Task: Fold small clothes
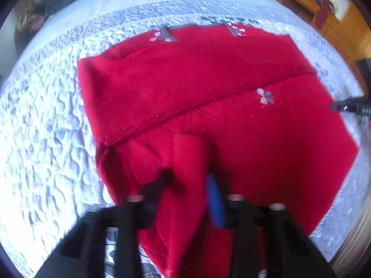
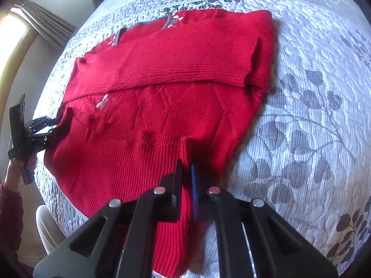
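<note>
on the quilted white bedspread (image 2: 313, 97) a red knitted sweater (image 2: 162, 69) lies spread out, back side up or front, i cannot tell which. its sleeve (image 2: 176, 62) is folded across the body in a broad band, with the cuff end turned down at the right edge in the right wrist view. small pale flower motifs (image 1: 265, 96) sit on the knit below the sleeve band, and grey trim (image 1: 165, 33) with more flowers shows at the far neckline. the ribbed hem runs along the near edge.

the right gripper (image 2: 186, 180) has its jaws closed on a pinched ridge of the ribbed hem, which stands up between the black finger (image 2: 177, 185) and the blue pad. the left gripper (image 1: 187, 185) is clamped on a raised fold of red knit at the other end of the hem; that view is blurred, but the fabric bulges up between its black finger and blue pad. from the right wrist view the left gripper (image 2: 56, 127) meets the sweater's left edge, with a hand (image 2: 22, 162) and a dark red sleeve behind it.

grey leaf patterns (image 2: 308, 139) cover the bedspread to the right of the sweater. farther off, a wooden dresser (image 1: 329, 20) stands beyond the bed, and a curtain (image 2: 44, 20) hangs by a bright window.
</note>
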Demonstrator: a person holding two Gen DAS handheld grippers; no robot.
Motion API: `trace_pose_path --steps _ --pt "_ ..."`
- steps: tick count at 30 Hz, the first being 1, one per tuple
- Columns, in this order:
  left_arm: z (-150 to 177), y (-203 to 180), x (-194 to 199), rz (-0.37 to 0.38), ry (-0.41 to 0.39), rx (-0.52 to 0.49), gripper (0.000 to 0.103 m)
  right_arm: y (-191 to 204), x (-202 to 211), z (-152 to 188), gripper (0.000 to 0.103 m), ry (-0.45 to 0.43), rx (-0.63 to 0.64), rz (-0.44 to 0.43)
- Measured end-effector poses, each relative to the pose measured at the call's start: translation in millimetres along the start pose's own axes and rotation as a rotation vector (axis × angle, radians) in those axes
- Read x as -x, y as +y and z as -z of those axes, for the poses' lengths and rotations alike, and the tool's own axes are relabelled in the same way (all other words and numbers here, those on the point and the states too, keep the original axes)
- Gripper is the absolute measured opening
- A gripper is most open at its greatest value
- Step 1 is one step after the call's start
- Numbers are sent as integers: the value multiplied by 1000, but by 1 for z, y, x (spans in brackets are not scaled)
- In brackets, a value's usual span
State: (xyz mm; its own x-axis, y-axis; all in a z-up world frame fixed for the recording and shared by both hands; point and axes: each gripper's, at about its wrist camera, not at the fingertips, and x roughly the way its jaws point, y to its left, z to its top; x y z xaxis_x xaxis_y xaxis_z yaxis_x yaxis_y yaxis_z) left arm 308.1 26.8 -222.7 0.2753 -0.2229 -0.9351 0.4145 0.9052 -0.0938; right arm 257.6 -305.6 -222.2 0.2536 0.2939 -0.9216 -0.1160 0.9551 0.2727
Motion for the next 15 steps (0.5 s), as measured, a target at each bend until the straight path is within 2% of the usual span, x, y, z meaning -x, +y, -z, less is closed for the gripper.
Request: trace_pose_path --steps 2,6,9,10,13,14,15 --pt "0 9 6 30 -15 58 11 0 3 1 5 -14 -3 -3" --pt "3 21 8 75 -23 108 9 2 13 3 5 -40 17 -14" --pt "5 21 7 77 -28 102 12 3 9 2 12 -14 29 8" --pt "5 20 5 74 -19 103 12 3 5 1 19 0 28 12" --pt "3 13 3 67 -9 85 28 5 -2 -1 26 23 29 15" --pt "2 10 2 70 -6 75 35 7 -5 -2 25 28 36 21" --pt "1 7 2 61 -4 64 36 8 -6 -2 21 28 40 26"
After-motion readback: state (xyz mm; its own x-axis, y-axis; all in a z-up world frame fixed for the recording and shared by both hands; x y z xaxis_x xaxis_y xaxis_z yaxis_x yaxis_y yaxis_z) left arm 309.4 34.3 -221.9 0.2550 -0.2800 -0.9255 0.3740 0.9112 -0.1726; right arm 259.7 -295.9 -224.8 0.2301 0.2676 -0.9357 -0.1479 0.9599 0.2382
